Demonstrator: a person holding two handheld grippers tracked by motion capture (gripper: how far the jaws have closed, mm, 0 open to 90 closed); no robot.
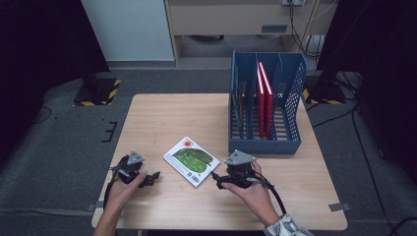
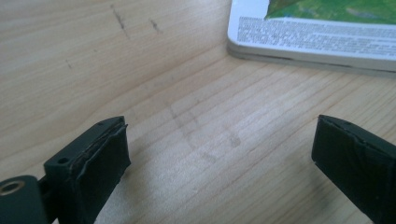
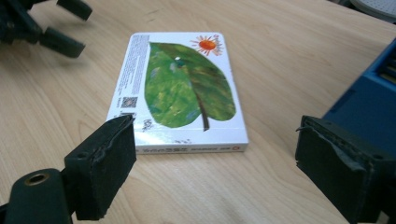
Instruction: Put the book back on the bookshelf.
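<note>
I am holding a gripper in each hand, low over the wooden worktop [image 1: 162, 110], one on either side of the book [image 1: 191, 160].

Book: it is lying flat, cover up, near my edge of the worktop and turned at an angle. White cover, large green leaf, small orange sun in one corner, a block of small print and a barcode along one side. Nothing is touching it.

Left gripper [image 1: 153, 177]: I am resting it just left of the book, apart from it, with its tips pointing toward the book. Its fingers [image 2: 100, 161] are standing wide apart with bare wood between them, nothing gripped. In the left gripper view the near corner of the book is sitting ahead and to the right.

Right gripper [image 1: 216, 179]: I am holding it just right of the book's near corner, close but not in contact. Its fingers [image 3: 112, 163] are likewise spread and released. In the right gripper view the book is lying straight ahead between them, spine edge toward me, with the other gripper's tips in the top left corner.

Blue file rack [image 1: 265, 142]: it is standing at the far right of the worktop, beyond my right hand [image 1: 253, 191]. Two red books [image 1: 264, 98] are standing upright in its middle compartments.
</note>
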